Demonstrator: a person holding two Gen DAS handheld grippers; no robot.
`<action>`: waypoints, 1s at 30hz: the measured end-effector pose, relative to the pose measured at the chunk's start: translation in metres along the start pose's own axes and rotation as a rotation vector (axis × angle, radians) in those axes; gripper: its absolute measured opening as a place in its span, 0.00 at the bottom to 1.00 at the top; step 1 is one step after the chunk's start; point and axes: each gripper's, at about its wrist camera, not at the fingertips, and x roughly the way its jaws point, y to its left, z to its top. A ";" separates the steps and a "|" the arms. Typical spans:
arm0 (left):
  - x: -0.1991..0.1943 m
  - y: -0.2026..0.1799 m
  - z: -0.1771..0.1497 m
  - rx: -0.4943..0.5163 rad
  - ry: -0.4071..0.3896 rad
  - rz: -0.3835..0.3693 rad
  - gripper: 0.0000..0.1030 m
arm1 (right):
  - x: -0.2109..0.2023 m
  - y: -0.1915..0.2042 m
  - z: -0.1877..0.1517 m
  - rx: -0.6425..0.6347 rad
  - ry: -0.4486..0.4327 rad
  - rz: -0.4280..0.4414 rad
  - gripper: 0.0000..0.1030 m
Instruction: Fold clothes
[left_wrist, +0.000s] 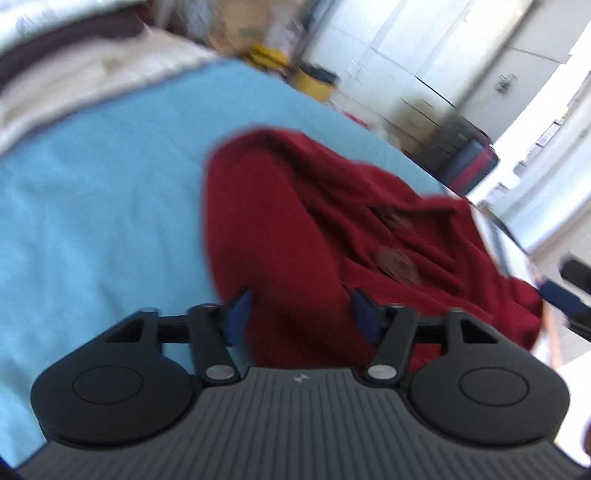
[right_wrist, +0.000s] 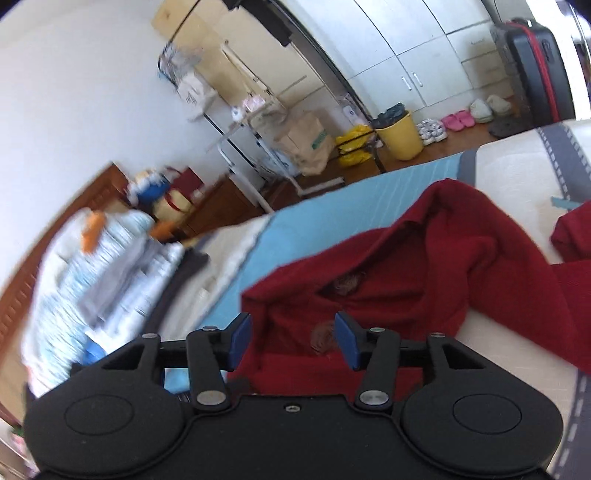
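Right now my left gripper (left_wrist: 300, 314) gapes empty above the crumpled red garment (left_wrist: 332, 229) on the bed's blue sheet (left_wrist: 110, 192). Likewise, my right gripper (right_wrist: 291, 341) hangs spread over it, holding nothing.

dark red garment (left_wrist: 314, 221), light blue sheet (left_wrist: 103, 192)

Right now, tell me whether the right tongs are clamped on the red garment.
No. The right tongs stand open, blue pads apart, with the crumpled red garment lying loose between and beyond them.
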 end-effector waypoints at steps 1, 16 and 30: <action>-0.004 0.004 0.006 0.022 -0.021 0.012 0.02 | -0.001 0.003 -0.001 -0.029 0.004 -0.016 0.54; -0.051 0.011 0.034 0.056 -0.037 0.078 0.14 | 0.018 0.013 -0.012 -0.100 0.100 -0.031 0.54; -0.058 -0.001 -0.027 -0.097 0.017 -0.068 0.23 | 0.087 0.062 -0.051 -0.589 0.334 -0.159 0.50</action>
